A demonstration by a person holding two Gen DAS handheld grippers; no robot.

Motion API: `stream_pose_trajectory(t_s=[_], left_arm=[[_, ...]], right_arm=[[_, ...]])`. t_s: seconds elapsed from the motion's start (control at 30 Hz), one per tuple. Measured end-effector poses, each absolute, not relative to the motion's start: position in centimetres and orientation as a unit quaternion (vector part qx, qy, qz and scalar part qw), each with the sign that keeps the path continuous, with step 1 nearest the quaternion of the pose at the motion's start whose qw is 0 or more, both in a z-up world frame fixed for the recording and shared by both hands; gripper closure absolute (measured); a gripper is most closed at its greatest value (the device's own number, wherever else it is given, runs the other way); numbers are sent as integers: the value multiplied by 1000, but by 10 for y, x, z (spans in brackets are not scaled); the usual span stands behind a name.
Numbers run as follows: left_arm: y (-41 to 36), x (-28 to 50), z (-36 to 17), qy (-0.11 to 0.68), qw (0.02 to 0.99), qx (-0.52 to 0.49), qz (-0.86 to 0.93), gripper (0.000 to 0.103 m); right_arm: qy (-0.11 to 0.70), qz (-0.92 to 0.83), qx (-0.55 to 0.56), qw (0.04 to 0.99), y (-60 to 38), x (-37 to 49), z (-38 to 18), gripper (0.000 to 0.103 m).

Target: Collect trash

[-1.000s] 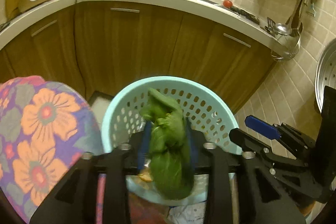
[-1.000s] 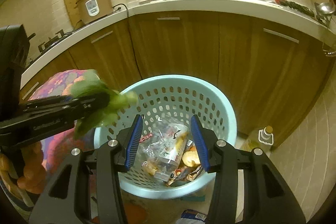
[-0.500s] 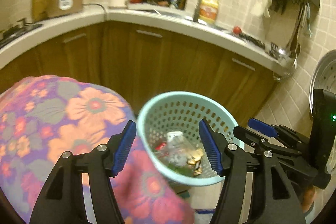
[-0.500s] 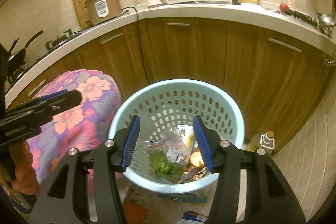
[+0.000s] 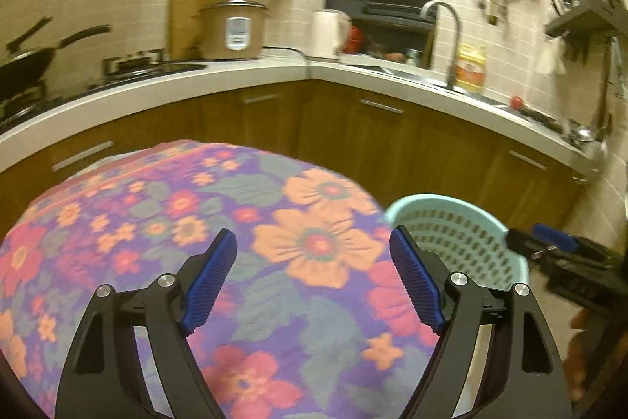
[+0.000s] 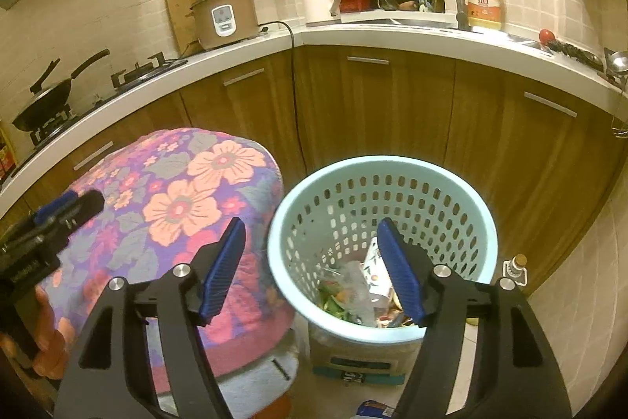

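Opening wider, both claws are empty: left claw (image 5: 313,281) nearest over the floral cloth (image 5: 196,222), right claw (image 6: 312,268) over the basket's near rim. Just beyond, the pale blue perforated basket (image 6: 463,199) holds the trash (image 6: 353,295), greens, crinkly wrappers and scraps. All of it looks light, soft and slippery, so pinch bunched folds, not flat film.

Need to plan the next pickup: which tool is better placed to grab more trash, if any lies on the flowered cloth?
Left. The left tool, empty, jaws opening, hangs over the flowered cloth; the right tool faces the trash basket.
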State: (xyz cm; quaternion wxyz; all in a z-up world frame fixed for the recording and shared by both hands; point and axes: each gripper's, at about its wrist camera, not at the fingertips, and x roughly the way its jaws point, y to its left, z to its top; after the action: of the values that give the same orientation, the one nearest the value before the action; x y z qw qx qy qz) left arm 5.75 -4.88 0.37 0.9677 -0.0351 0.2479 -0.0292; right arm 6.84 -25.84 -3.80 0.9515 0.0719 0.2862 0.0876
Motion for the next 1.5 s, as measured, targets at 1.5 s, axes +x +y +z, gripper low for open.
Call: stream_pose_trajectory(t_s=[1.5], left_arm=[[-30,47,1,229,973,-36,20,12]], right_arm=[[228,51,41,972,-228,43,-23,24]])
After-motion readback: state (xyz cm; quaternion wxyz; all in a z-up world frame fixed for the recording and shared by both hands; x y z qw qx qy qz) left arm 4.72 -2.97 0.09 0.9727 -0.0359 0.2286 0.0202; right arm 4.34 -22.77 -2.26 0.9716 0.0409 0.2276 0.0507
